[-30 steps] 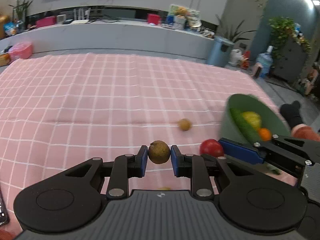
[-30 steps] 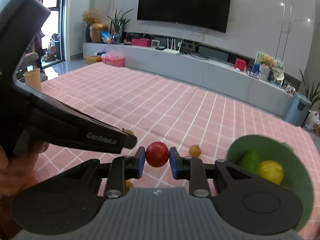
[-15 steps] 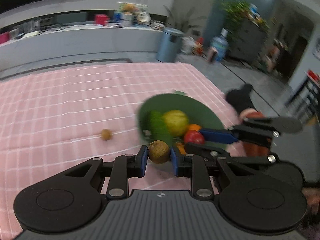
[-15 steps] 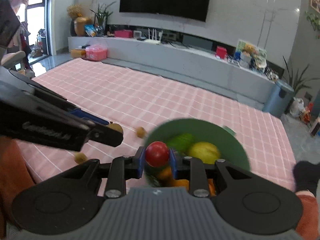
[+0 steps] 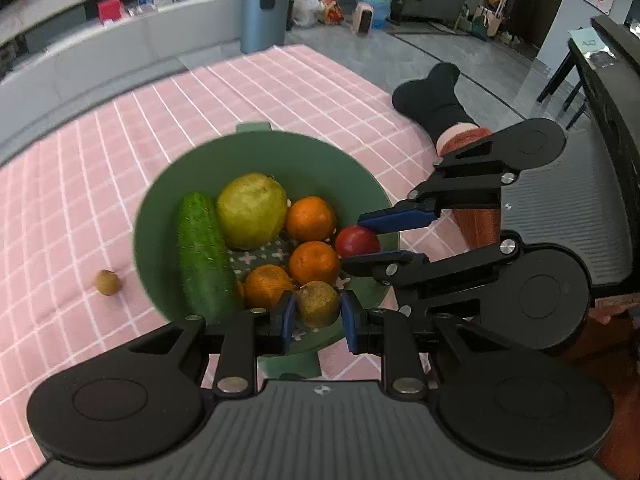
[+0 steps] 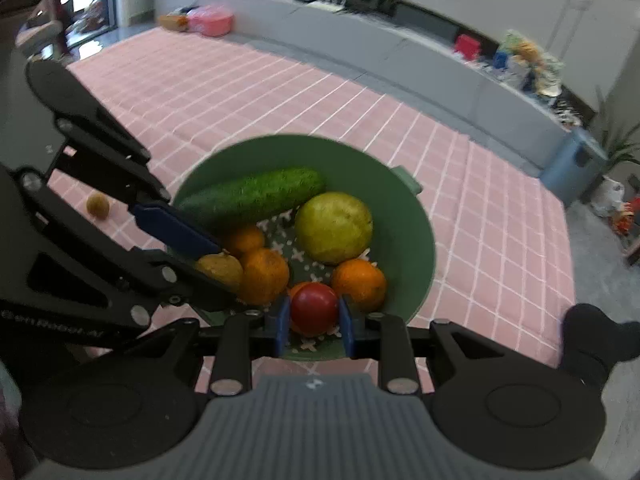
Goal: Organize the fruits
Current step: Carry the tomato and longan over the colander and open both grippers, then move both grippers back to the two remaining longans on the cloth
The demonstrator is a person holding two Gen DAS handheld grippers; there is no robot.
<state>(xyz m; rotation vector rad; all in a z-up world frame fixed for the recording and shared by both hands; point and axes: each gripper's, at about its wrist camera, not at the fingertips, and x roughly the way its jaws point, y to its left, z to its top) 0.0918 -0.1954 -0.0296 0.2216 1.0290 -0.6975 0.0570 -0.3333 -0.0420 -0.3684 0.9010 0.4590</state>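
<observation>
Both grippers have come from the pink cloth (image 5: 120, 184) to above the green bowl (image 5: 320, 152), the left gripper (image 5: 318, 314) clenched on a brown fruit (image 5: 318, 304), the right gripper (image 6: 314, 330) on a red fruit (image 6: 314, 308), so dropping them seems next.

Matt green plastic bowl (image 5: 312, 156), bumpy cucumber (image 5: 202, 252)
</observation>
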